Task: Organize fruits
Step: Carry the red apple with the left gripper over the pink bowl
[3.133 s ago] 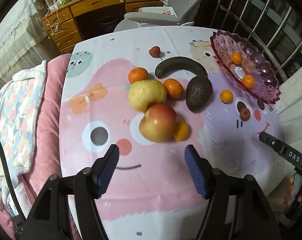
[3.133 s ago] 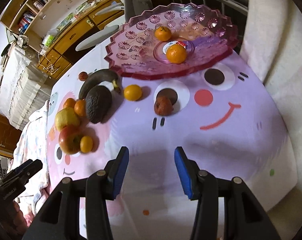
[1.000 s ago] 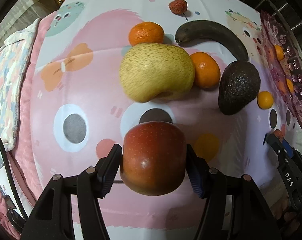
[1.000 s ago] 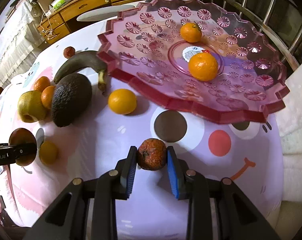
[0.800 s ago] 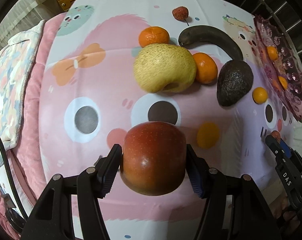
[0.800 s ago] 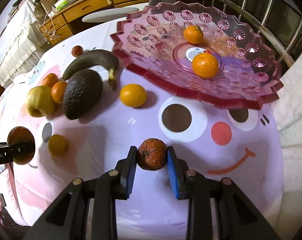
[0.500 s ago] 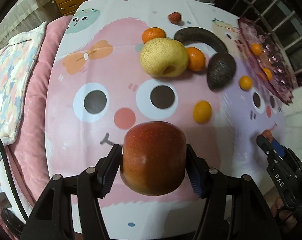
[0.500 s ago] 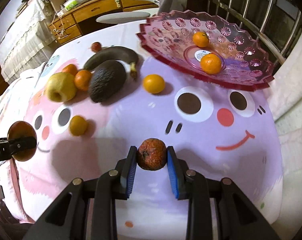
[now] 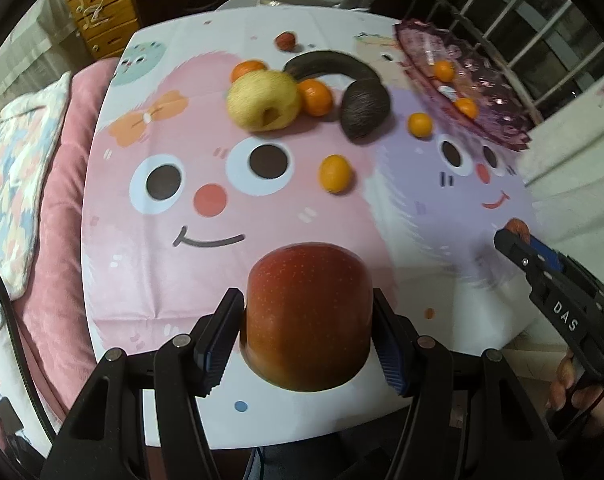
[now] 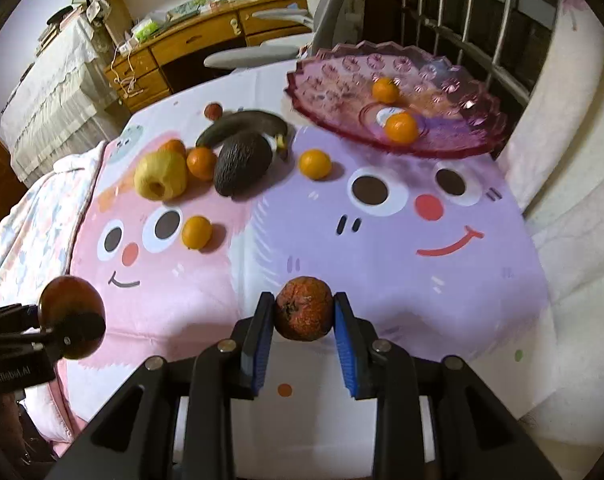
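Observation:
My left gripper (image 9: 308, 320) is shut on a large red apple (image 9: 307, 312), held above the near edge of the cartoon tablecloth (image 9: 190, 280). My right gripper (image 10: 303, 320) is shut on a small wrinkled reddish-brown fruit (image 10: 304, 308), also lifted over the cloth. The pink glass plate (image 10: 454, 148) at the far right holds two small oranges (image 10: 400, 127). On the cloth lie a yellow pear (image 10: 160, 174), a dark avocado (image 10: 242, 162), a blackened banana (image 10: 242, 124) and several small oranges (image 10: 196, 232). The apple (image 10: 68, 316) in the left gripper also shows at the right wrist view's left edge.
A small red fruit (image 9: 285, 41) sits alone at the cloth's far edge. A pink quilted cover (image 9: 58, 184) lies to the left. A wooden desk (image 10: 206, 36) and grey chair (image 10: 262, 54) stand behind; a metal rail (image 10: 474, 20) runs at the back right. A hand (image 9: 582, 392) holds the right tool.
Both grippers have risen and drawn back toward the near edge of the table, each carrying its fruit. The fruits on the cloth now look smaller and farther away.

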Available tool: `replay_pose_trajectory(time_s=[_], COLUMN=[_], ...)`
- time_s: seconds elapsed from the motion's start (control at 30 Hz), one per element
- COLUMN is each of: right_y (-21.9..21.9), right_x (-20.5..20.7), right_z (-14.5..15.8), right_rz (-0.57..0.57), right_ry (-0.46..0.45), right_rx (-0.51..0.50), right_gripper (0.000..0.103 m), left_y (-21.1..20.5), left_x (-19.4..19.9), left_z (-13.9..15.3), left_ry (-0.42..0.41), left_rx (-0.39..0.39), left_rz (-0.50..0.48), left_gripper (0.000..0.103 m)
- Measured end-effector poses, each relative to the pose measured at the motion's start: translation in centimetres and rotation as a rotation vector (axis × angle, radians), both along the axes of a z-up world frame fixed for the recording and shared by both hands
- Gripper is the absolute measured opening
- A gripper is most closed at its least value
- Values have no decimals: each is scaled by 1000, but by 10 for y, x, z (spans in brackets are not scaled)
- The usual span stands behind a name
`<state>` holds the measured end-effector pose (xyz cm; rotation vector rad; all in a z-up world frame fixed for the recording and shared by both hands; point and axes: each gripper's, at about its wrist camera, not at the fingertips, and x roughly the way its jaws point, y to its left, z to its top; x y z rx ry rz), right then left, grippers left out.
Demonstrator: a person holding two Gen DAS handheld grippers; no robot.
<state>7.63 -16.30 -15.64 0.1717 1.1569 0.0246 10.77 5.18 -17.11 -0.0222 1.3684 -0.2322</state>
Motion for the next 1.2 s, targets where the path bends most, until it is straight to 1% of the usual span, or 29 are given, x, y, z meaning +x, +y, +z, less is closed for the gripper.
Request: replay_pose_trajectory(time_s=[0.23, 0.33, 0.47, 0.6, 0.77, 0.9, 1.2], right_y=[-29, -47, -74, -99, -133, -150, -182], right_x=[2, 8, 19, 35, 59, 77, 119], right_z=[31, 39, 48, 52, 54, 54, 43], right_rz=[-23, -35, -20, 12, 78, 138, 251], right_ry=[-59, -61, -71, -68, -66, -64, -66], right_rx=[-16, -6, -11, -9, -4, -9, 10], right_gripper=[30, 30, 30, 30, 30, 30, 30], left_y=[-35, -50, -67, -86, -112, -132, -175], left_x=[2, 7, 19, 38, 62, 80, 119], left_z=[20, 26, 35, 45, 54, 60, 67], left_ry=[-22, -20, -38, -49, -71, -91, -124], left_rx=[18, 28, 41, 40, 44, 38, 26], left_rz=[-61, -65, -29, 52, 125, 178, 223], left_gripper=[61, 61, 61, 61, 61, 61, 61])
